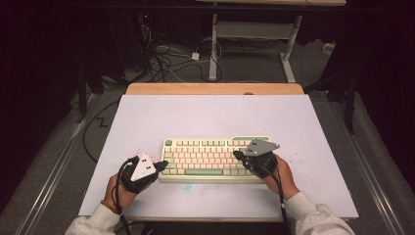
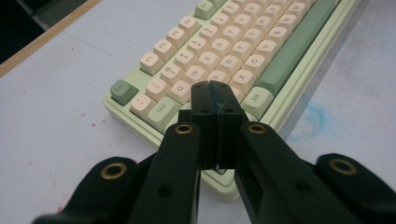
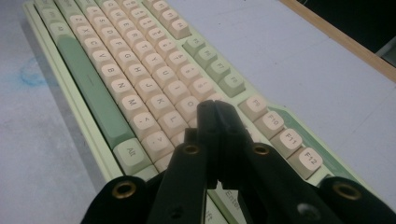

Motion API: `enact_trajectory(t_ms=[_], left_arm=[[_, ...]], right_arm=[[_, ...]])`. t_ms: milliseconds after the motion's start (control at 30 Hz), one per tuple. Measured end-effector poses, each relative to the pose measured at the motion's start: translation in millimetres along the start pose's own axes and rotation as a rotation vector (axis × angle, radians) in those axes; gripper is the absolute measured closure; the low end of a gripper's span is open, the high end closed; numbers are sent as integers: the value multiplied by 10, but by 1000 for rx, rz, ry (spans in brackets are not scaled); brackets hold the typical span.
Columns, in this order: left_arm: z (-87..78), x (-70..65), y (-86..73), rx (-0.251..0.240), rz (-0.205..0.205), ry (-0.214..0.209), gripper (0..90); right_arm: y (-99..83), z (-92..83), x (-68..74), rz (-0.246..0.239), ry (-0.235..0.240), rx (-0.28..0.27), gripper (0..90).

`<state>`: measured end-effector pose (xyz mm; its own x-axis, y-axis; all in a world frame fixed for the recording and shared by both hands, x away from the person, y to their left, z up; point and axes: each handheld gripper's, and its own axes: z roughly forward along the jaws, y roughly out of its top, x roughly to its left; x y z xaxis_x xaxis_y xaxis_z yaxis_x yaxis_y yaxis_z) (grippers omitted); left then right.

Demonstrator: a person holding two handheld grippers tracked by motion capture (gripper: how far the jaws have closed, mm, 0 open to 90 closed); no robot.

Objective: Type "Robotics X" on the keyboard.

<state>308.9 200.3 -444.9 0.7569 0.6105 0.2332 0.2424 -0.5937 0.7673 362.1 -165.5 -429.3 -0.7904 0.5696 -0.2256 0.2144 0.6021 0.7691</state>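
A pale green keyboard [image 1: 210, 159] with cream and green keys lies on the white table top [image 1: 210, 117], near its front middle. My left gripper [image 1: 163, 165] is shut and empty, its tips over the keyboard's left end. In the left gripper view the closed left gripper [image 2: 208, 86] hovers above the lower left keys of the keyboard [image 2: 224, 51]. My right gripper [image 1: 237, 155] is shut too, with its tips over the right part of the keys. In the right gripper view the right gripper [image 3: 210, 106] hangs over the keyboard [image 3: 140, 74], jaws pressed together.
A wooden strip [image 1: 215, 88] borders the table's far edge. Beyond it are a desk frame [image 1: 254, 34] and loose cables [image 1: 166, 58] on the floor. A faint blue smudge [image 2: 314, 119] marks the table in front of the keyboard.
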Motion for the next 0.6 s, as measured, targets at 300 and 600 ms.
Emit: enact_trajectory(t_ms=[300, 600], left_arm=[[-16, -4, -38, 11, -2, -6, 873], [-47, 5, -76, 13, -6, -9, 874]], right_arm=[[93, 184, 36, -18, 15, 23, 900], [172, 335, 77, -29, 22, 51, 900]])
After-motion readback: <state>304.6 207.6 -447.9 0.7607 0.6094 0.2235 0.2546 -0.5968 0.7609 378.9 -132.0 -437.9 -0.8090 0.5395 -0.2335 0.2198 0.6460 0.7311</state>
